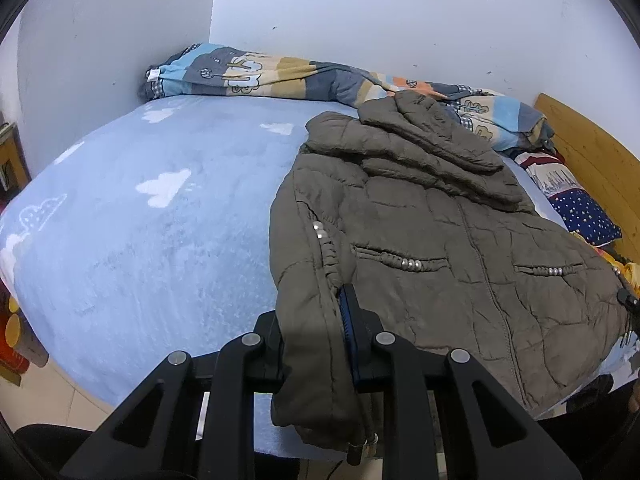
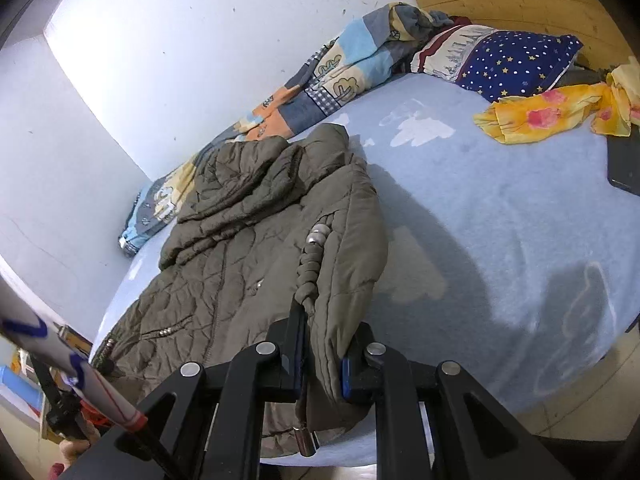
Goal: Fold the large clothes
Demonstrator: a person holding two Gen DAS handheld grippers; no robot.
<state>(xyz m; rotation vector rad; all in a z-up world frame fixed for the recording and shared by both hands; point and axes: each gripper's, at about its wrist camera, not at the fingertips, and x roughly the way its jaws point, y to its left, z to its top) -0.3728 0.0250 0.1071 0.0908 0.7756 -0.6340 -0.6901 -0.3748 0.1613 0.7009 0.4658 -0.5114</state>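
In the left wrist view I see, at far left, the pale blue bedsheet [image 1: 160, 240] with white cloud shapes filling the left half of the frame, running up to a white wall [image 1: 360, 12]; along the top edge of the bed, from upper left to upper right, lies a rumpled patchwork blanket [image 1: 248, 72]; right of centre the olive-brown padded jacket [image 1: 440, 232] lies spread on the sheet, its hood bunched toward the blanket and its beaded pockets facing up; at bottom centre my left gripper [image 1: 316, 344] has its fingers pressed onto a fold of the jacket's hem edge, the cloth hanging down between them with a metal cord end dangling below; at far right a starry blue pillow [image 1: 584, 212] rests against a wooden headboard [image 1: 592, 148]. In the right wrist view, the lower left corner shows a white pole with blue and red markings [image 2: 80, 364]; the jacket [image 2: 240, 248] lies across the left and centre of the frame, its hood near the blanket [image 2: 320, 80] at upper centre; at bottom centre my right gripper [image 2: 324, 356] pinches the jacket's other hem corner, fingers closed on the fabric beside a knotted drawcord; to the right the sheet [image 2: 500, 220] is bare; at upper right sit the pillow [image 2: 520, 60] and a yellow flowered cloth [image 2: 560, 108].
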